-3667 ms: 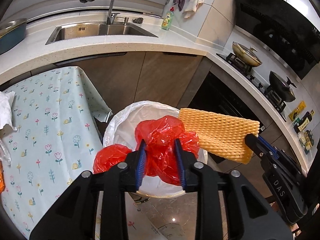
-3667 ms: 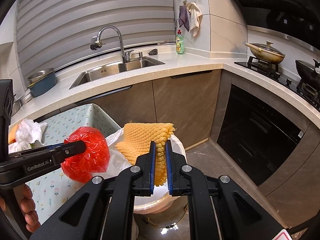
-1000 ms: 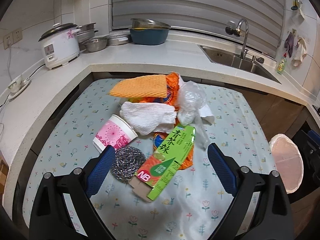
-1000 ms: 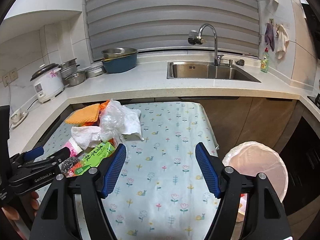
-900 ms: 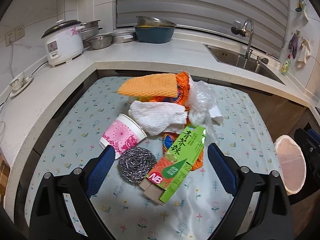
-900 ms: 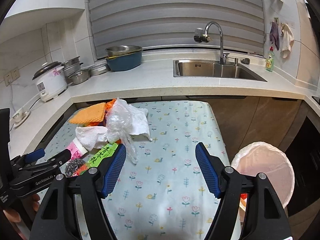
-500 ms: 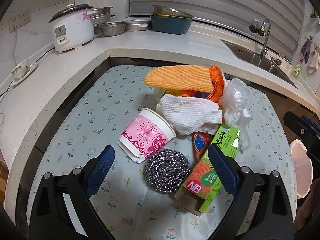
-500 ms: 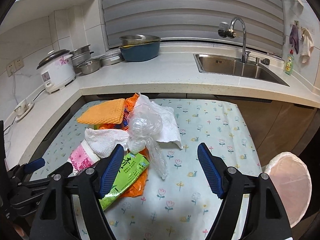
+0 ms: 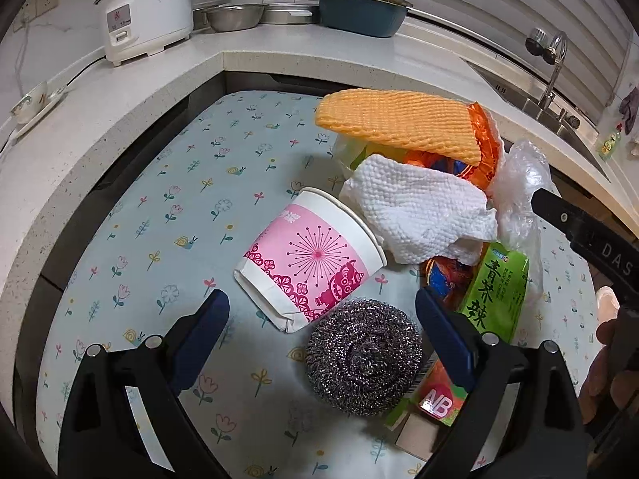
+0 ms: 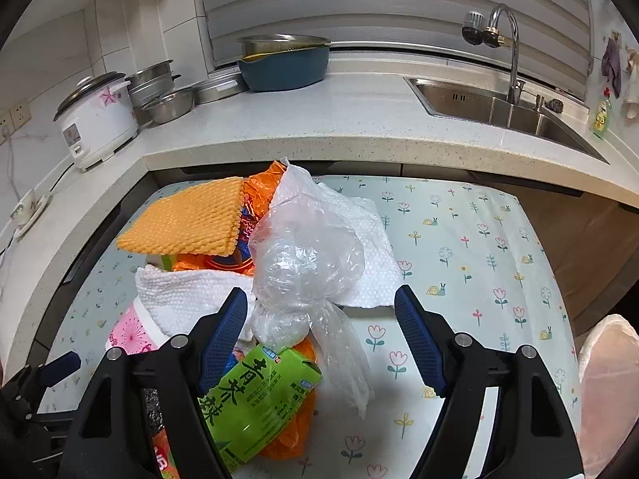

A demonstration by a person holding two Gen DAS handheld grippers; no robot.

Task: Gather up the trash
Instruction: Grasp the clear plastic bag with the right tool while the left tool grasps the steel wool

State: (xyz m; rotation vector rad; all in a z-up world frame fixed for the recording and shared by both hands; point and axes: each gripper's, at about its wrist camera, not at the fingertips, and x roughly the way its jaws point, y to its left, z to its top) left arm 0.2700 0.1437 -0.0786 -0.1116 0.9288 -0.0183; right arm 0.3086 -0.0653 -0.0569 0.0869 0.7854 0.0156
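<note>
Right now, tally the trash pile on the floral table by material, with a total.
Paper: 3, pink-and-white paper cup, white paper towel, green carton
Plastic: 2, clear plastic bag, orange wrapper
Foam: 1, orange foam net
Metal: 1, steel wool scourer
Total: 7

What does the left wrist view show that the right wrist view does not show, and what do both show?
Only the left wrist view: the whole steel wool ball. Only the right wrist view: the sink basin and the bin's white liner. Both show the paper cup, green box, orange foam net and clear plastic bag.
</note>
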